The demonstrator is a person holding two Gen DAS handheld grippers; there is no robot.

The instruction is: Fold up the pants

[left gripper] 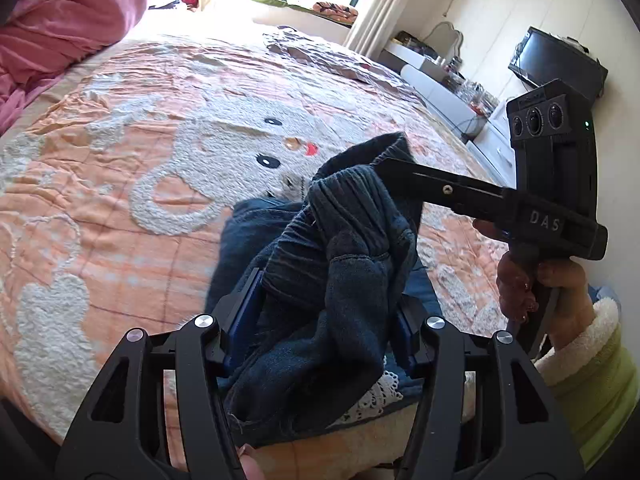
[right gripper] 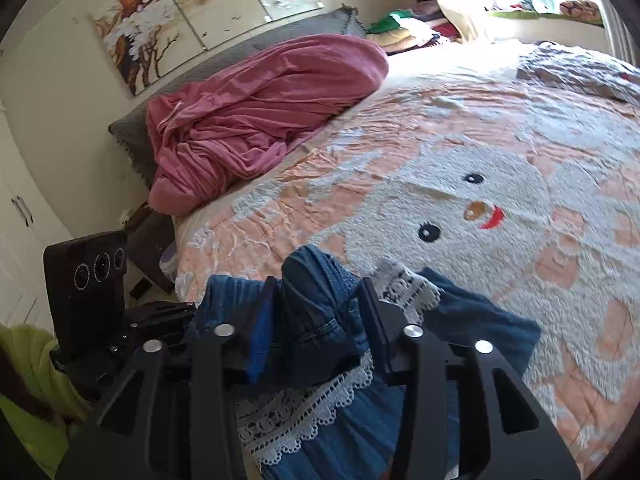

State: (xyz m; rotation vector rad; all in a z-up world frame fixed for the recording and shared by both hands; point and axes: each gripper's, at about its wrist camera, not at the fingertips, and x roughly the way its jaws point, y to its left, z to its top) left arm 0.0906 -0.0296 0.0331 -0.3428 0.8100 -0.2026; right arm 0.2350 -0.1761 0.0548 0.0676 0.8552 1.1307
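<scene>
Both tongs bite bunched denim above the bed point(left gripper: 120, 128): left tongs point(left gripper: 328, 300) and right tongs point(right gripper: 320, 320) each clamp the pants point(left gripper: 352, 240), lifted near the edge. Crumpled layers risk slipping free, or folding crooked.

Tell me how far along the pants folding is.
Early stage. No finished fold shows: the denim pants are bunched up over the bedspread. In hand: the left gripper and right gripper each clamp a bunch of denim, lace trim hanging below. Left: spreading the pants flat and making every fold.
</scene>
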